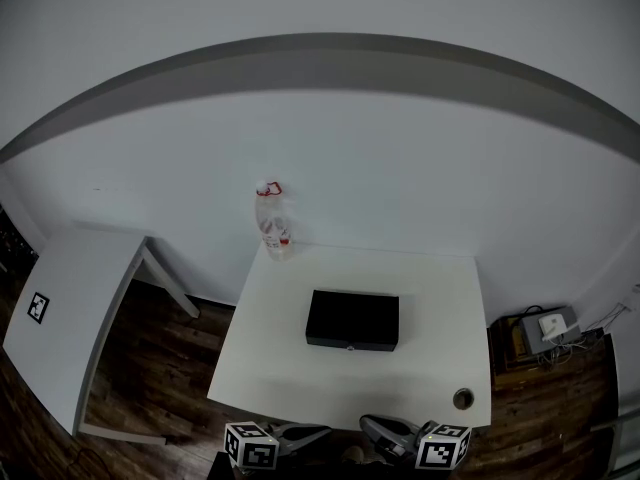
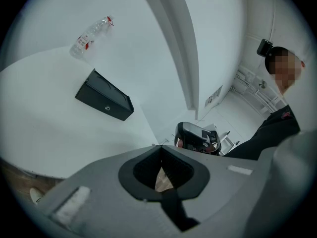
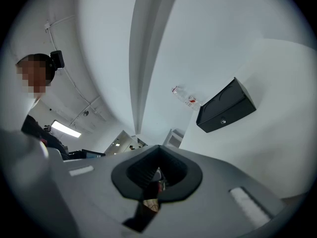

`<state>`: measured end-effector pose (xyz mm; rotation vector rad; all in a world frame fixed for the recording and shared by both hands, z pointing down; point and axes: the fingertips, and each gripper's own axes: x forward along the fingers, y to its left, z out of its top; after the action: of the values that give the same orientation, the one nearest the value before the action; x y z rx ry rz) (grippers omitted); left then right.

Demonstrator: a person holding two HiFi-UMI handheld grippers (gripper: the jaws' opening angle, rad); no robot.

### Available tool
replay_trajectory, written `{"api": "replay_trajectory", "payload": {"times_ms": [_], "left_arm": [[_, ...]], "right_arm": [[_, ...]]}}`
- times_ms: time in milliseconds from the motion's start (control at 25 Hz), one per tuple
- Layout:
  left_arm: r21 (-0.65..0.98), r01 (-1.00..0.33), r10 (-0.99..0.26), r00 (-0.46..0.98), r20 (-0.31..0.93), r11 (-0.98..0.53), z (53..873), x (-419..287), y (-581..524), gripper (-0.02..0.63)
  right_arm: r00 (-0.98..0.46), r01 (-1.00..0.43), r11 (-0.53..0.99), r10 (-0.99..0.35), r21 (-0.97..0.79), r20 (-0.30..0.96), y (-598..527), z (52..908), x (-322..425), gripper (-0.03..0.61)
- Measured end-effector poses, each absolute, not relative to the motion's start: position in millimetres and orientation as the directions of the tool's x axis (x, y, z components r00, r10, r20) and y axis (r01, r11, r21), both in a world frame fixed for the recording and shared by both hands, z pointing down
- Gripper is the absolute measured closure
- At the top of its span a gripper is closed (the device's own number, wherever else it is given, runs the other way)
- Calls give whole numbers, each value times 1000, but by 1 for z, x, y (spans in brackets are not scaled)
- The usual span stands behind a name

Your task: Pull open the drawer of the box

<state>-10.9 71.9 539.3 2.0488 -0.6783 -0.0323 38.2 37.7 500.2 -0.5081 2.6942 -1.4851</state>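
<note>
A flat black box (image 1: 352, 320) lies in the middle of the white table (image 1: 270, 368). Its drawer front faces me, shut flush, with a small round knob (image 1: 349, 347). The left gripper view shows the box (image 2: 105, 99) far off up and to the left; in the right gripper view the box (image 3: 227, 112) is far off to the right. My left gripper (image 1: 300, 433) and right gripper (image 1: 385, 430) hang side by side below the table's front edge, well short of the box. The jaws of the left gripper (image 2: 161, 148) and of the right gripper (image 3: 158, 148) meet at their tips, shut on nothing.
A clear plastic bottle (image 1: 273, 220) with a red label stands at the table's back edge. A cable hole (image 1: 462, 399) sits near the front right corner. A second white table (image 1: 70, 318) stands to the left, and a box of cables (image 1: 540, 333) is on the floor at right.
</note>
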Motion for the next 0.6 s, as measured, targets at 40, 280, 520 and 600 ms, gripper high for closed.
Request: {"api": "replay_trajectory", "payload": {"times_ms": [40, 280, 520, 600], "left_arm": [[798, -452, -476, 846, 242, -399, 540, -12, 72, 607], [812, -434, -479, 849, 223, -391, 548, -14, 71, 607], [815, -437, -489, 843, 224, -380, 548, -18, 66, 607], [800, -463, -498, 832, 243, -382, 551, -24, 61, 607]], "right_arm": [[-947, -270, 491, -292, -828, 136, 37, 501, 37, 574], [-950, -260, 476, -283, -840, 133, 34, 503, 32, 574], [-943, -280, 447, -294, -850, 156, 27, 510, 33, 573], [-936, -298, 439, -307, -847, 170, 22, 516, 36, 572]]}}
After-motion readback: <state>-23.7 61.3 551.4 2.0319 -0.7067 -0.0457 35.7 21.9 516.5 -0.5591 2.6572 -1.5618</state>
